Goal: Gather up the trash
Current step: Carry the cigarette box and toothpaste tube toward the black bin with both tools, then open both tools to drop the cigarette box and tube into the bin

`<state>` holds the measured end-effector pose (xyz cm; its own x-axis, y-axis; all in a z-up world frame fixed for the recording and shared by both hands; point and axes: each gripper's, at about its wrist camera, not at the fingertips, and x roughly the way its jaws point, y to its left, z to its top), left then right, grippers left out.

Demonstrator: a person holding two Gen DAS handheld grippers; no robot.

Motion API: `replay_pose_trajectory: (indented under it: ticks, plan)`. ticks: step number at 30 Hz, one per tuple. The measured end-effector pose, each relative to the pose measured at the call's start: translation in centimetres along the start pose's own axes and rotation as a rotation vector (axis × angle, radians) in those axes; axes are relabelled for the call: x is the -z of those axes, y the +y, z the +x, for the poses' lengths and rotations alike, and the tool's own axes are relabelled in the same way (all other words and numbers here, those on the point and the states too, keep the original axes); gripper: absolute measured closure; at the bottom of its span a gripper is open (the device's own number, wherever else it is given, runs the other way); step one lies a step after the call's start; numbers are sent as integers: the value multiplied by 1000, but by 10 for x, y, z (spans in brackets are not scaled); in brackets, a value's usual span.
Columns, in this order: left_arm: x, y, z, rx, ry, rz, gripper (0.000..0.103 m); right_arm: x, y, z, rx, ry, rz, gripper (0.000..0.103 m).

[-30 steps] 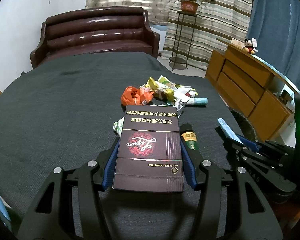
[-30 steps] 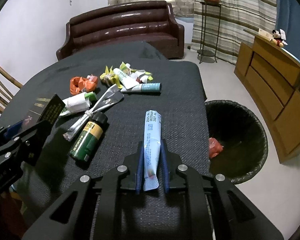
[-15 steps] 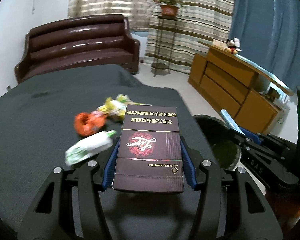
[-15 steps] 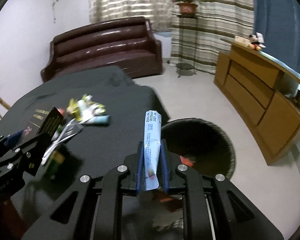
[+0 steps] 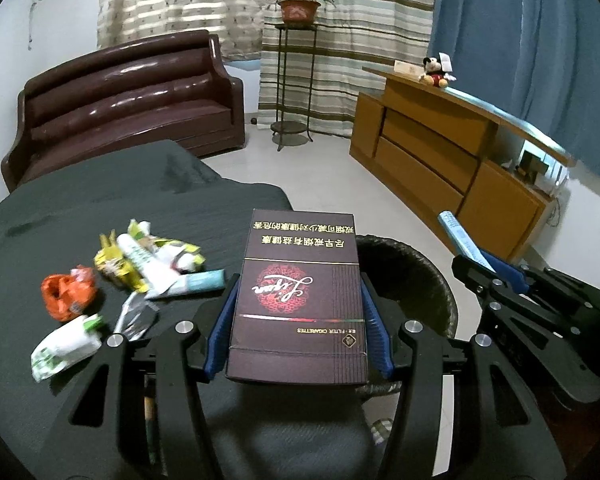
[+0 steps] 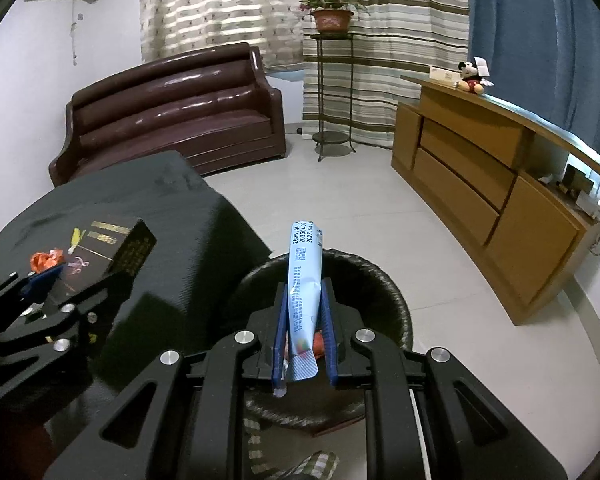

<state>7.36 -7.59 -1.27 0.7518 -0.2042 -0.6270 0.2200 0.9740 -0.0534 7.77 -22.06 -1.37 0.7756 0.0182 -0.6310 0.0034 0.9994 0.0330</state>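
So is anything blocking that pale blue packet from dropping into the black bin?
Nothing visible. The right claw holds the pale blue plastic packet above the round black woven bin's open mouth, with only some red trash inside.

Both wrist views downward, sharing bin (image 5: 428, 276)

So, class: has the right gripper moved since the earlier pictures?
Yes. The right gripper, shut on the blue tube, has swung off the dark table and is now over the black bin.
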Motion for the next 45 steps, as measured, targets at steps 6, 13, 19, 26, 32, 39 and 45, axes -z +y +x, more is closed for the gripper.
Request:
replay_pose_trajectory:
  ticks: [6,13,19,26,32,39,45]
  plan:
    - [-11,-18,20,-10,15,23,49,-4,-12,9,0,-1,22,86]
    - [-19,-32,40,-26,30,47,49,-1,-20,16,-1,2,37,86]
    - [-24,-38,56,-37,52,58,49,1,-28,24,-4,7,57,86]
    - [-23,-40,69,-42,78,67,48,1,-34,35,-10,28,79,85]
    - [-24,-38,70,-46,85,50,37,2,-38,39,-5,38,105,78]
    - [-25,-32,65,-51,86,36,32,3,-39,34,6,38,120,75]
    - [-23,-18,49,-47,82,18,30,4,-35,29,3,41,125,69]
